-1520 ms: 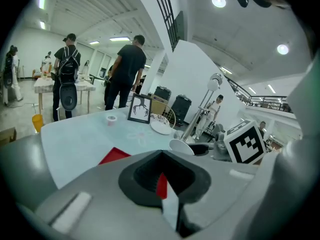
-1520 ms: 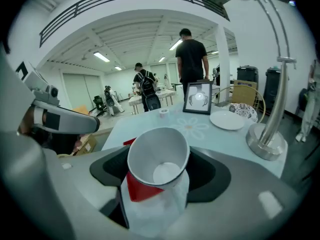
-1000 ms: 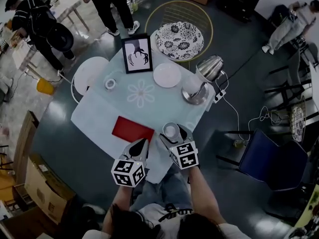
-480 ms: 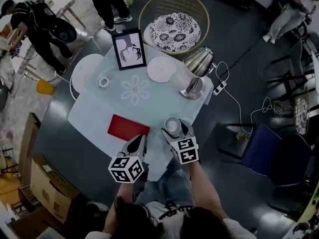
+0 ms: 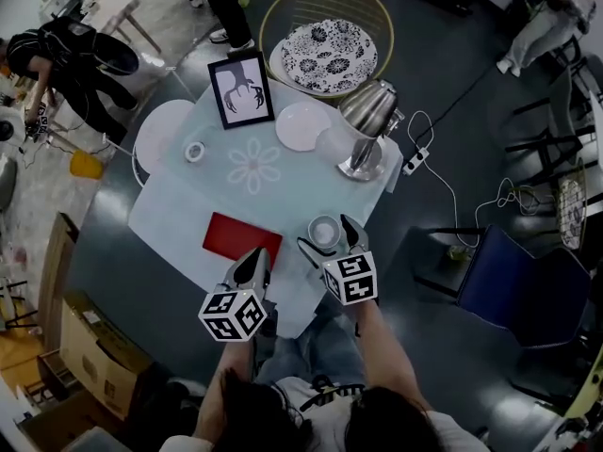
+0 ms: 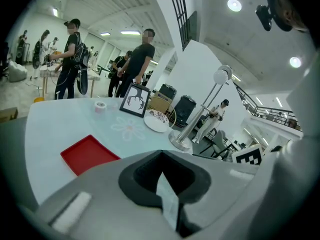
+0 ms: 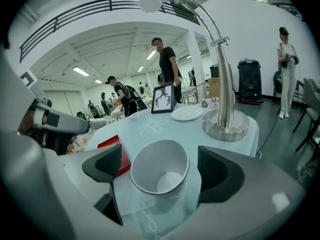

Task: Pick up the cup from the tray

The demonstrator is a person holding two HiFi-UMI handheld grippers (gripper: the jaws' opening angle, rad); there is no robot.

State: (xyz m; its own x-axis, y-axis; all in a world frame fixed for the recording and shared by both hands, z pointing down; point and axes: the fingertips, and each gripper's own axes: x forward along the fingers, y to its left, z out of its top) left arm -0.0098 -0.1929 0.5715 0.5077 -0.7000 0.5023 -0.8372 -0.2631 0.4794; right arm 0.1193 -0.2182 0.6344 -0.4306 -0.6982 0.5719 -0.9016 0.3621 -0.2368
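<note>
Head view with both gripper views. 1 white cup stands upright and open-mouthed on the pale tabletop, close to its near-right edge and just beside the red tray, not on it. The tray lies flat by the near-left edge.

The right hand-held gripper reaches in over the near-right edge. Its 2 jaws are spread and have just been opening. The cup stands between them, with a visible gap between its wall and each dark pad, so neither pad presses on it.

The left hand-held gripper hangs over the near corner of the tabletop, just beside the tray's near edge. Its jaws are pressed together at the tips and pinch nothing.

Toward the far corner stands 1 framed picture, propped upright. Next to it, along the far-right edge, lie 1 plain white plate and the round metal base of a lamp. 1 small roll of tape sits by the far-left edge. A flower motif marks the middle of the tabletop.
</note>
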